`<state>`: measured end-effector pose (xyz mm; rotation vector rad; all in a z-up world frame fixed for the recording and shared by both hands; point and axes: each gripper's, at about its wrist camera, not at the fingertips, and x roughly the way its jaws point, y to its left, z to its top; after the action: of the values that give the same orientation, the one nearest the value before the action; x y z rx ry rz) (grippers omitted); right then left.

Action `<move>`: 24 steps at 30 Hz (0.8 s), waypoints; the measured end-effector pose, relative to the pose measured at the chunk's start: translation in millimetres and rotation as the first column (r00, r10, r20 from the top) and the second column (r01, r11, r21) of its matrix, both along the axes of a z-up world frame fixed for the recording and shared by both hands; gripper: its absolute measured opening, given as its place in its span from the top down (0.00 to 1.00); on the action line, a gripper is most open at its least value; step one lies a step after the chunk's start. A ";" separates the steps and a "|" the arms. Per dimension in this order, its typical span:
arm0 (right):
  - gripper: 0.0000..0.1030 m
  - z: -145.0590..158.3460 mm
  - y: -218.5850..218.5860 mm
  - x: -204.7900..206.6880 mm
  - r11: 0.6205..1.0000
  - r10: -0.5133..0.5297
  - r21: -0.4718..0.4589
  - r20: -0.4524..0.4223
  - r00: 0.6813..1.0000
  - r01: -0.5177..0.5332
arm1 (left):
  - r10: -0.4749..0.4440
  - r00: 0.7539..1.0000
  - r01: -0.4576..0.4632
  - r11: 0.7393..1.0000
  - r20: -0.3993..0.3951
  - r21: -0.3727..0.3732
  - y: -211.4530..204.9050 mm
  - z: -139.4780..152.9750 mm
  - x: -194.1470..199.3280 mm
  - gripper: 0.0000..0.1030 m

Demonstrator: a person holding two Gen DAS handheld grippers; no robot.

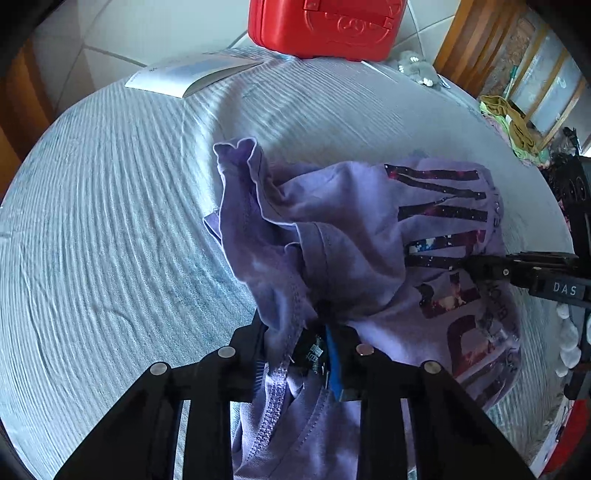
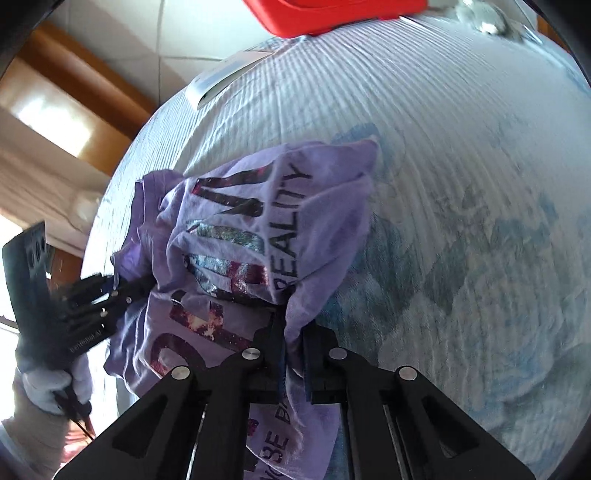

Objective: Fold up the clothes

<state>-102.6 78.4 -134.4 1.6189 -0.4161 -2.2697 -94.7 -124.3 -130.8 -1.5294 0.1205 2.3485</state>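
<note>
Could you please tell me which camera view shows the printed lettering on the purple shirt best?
The right wrist view: the purple shirt faces it, so REALITY reads clearly beside the large glittery letters. The left wrist view shows the shirt bunched, its print foreshortened toward the right and partly behind the right gripper.

**Bed and what lies on it**

We list a bed [image 1: 110,221] under a pale blue ribbed cover. On it: a crumpled purple shirt [image 1: 351,229] near the middle, a booklet [image 1: 188,72] and a red case [image 1: 321,26] at the far edge, coins [image 1: 424,79] beside the case.
</note>
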 end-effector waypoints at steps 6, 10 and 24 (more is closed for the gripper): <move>0.97 31.8 -11.4 22.5 0.998 0.002 0.064 -0.131 0.991 0.006 | 0.025 0.993 -0.028 0.999 -0.112 -0.032 3.1 28.0 18.0 0.88; 0.97 64.8 -1.2 35.1 0.999 -0.008 0.039 -0.205 0.979 0.016 | 0.023 0.982 -0.026 1.000 -0.189 -0.017 8.4 60.4 35.2 0.88; 0.97 168.5 175.8 45.7 0.979 -0.101 0.119 -0.423 0.900 0.166 | -0.078 0.935 0.109 0.992 -0.345 0.070 195.8 151.9 24.2 0.88</move>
<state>-56.9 254.2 34.1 1.1435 -0.2556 -2.7215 -70.6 71.4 21.1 -1.0395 0.1659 2.4840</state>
